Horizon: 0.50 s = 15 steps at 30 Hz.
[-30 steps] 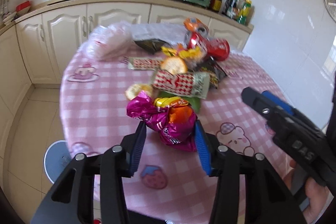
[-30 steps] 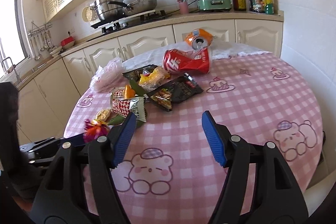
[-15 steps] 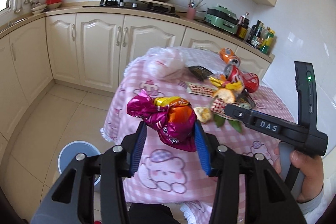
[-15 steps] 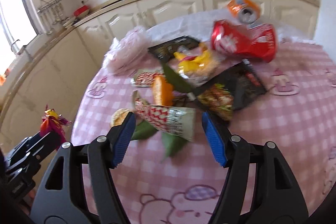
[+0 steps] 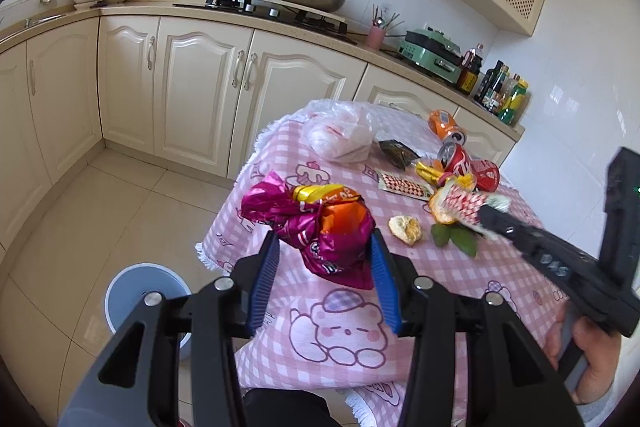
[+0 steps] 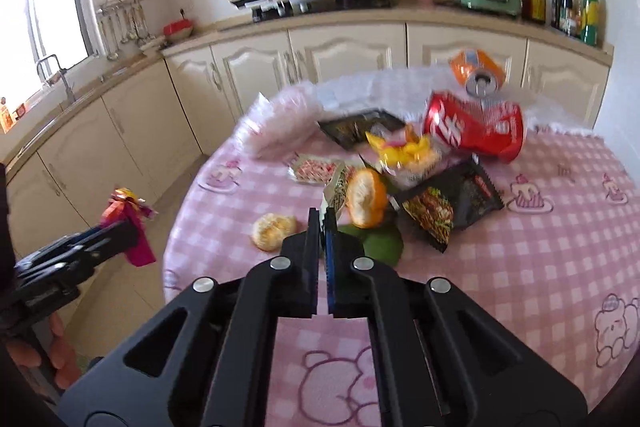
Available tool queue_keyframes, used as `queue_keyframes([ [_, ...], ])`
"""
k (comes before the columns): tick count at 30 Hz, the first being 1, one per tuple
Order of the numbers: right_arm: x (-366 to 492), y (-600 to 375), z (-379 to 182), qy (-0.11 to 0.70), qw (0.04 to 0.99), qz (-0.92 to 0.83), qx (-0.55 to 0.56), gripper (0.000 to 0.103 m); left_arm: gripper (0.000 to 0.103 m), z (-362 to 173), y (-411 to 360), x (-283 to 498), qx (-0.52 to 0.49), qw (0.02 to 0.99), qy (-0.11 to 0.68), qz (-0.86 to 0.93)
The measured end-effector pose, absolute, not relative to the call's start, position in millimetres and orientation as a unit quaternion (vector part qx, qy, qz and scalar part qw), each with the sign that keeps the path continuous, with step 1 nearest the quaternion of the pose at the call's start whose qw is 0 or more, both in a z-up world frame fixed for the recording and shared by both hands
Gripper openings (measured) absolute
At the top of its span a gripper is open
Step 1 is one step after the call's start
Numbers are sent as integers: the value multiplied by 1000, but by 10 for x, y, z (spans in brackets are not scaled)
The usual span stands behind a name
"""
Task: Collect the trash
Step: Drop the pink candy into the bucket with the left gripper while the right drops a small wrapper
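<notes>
My left gripper (image 5: 325,251) is shut on a crumpled magenta and orange wrapper bundle (image 5: 316,227) and holds it in the air off the table's left edge; it also shows in the right wrist view (image 6: 128,223). A blue-grey trash bin (image 5: 140,291) stands on the floor below left. My right gripper (image 6: 324,217) is shut on the end of a red-checked snack wrapper (image 6: 338,187), (image 5: 466,205) on the table. Around it lie an orange peel (image 6: 366,197), a second peel (image 6: 274,225), green leaves (image 6: 380,245) and a dark snack bag (image 6: 448,201).
The round table has a pink checked cloth (image 6: 500,267). Further back lie a red crushed can (image 6: 476,131), an orange can (image 6: 478,73), a yellow wrapper (image 6: 404,151), a black packet (image 6: 360,125) and a clear plastic bag (image 6: 276,125). Kitchen cabinets (image 5: 192,87) stand behind.
My left gripper carried the wrapper bundle back off the table's left edge, bringing the bin into view. My right gripper moved forward to the pile and shut on the red-checked wrapper.
</notes>
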State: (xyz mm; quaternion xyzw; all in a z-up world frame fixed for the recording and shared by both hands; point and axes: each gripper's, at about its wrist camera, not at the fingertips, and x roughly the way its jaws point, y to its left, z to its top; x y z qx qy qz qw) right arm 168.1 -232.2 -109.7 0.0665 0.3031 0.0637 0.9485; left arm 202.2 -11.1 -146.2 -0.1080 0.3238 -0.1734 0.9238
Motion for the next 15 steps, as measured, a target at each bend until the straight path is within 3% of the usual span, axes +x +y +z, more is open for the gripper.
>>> queue_keyframes([
  [8,1768,-1536,-803,263,953,148,39,3,44,-1499,352,2057,-131,930,315,-138],
  [15,2141,-469,-1097,301,922,245,8,3,44,-1835,1076,2229,-151,926,338,-69],
])
